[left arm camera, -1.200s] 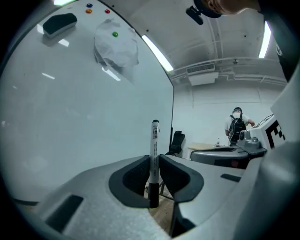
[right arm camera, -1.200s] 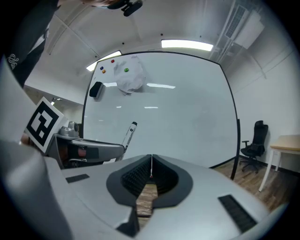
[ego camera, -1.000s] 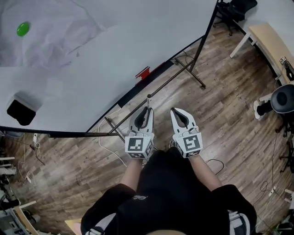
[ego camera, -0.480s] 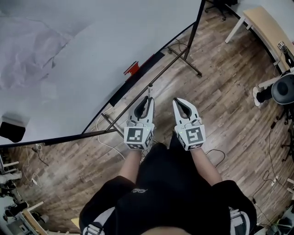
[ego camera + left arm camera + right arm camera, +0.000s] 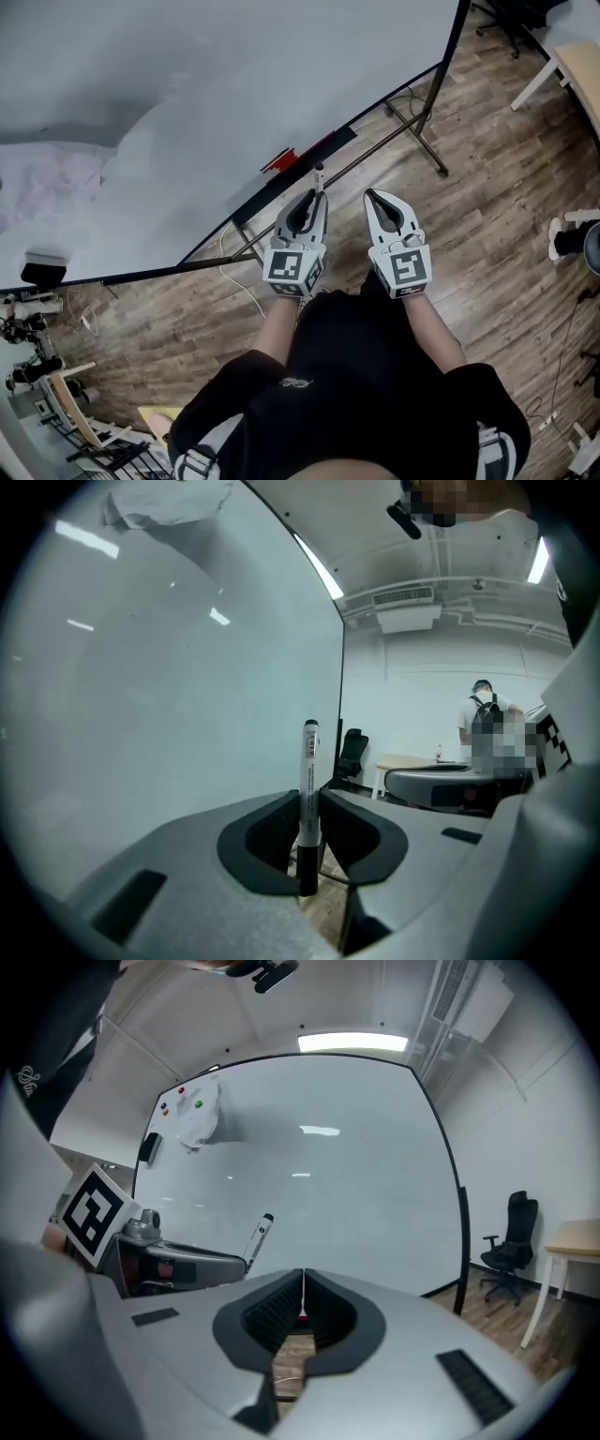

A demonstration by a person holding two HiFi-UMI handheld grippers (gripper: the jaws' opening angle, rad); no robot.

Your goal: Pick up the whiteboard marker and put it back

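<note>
left tongs [image 5: 307, 808] clamped on the whiteboard marker [image 5: 308, 757]; I see it upright between them | right tongs [image 5: 302, 1290] pressed together, holding nothing | both just before the whiteboard [image 5: 187, 103]

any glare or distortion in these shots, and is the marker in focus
Left gripper view: strong fisheye with dark corners, streaks of lamp glare on the whiteboard, and the marker gripped in the left tool is sharp. Right gripper view: the ceiling light is blown out and the board's frame bows. Head view: even light, straight edges curve, no obvious blur.
</note>
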